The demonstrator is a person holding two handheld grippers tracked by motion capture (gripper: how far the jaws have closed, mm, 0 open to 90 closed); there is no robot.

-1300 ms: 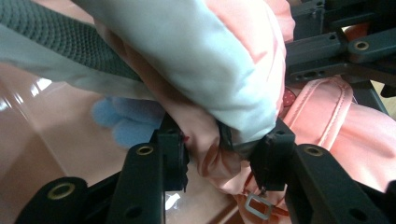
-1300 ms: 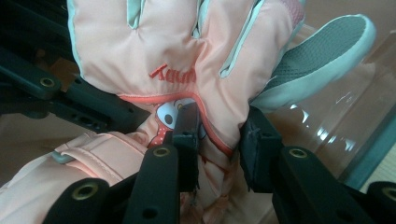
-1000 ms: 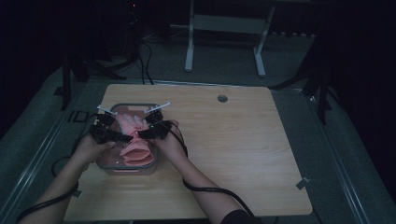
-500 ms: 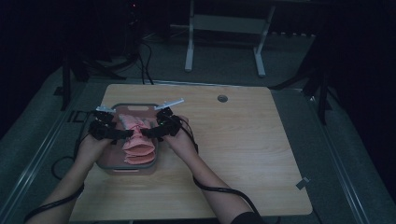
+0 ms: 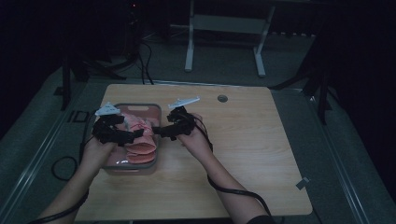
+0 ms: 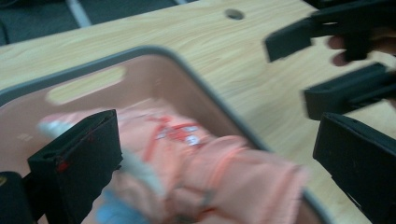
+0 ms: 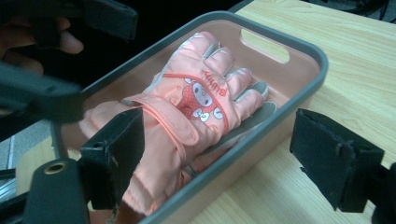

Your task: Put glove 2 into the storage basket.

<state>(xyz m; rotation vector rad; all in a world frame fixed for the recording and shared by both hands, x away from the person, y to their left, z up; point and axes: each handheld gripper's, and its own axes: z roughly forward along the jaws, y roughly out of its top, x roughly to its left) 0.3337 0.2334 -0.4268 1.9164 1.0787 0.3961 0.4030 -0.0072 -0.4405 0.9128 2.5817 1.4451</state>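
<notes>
Both claws have lifted off the glove (image 7: 187, 116) above the wooden table (image 5: 261, 140).

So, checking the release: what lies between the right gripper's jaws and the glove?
Nothing: in the right gripper view the right gripper stands open, and the glove lies in the bin.
</notes>
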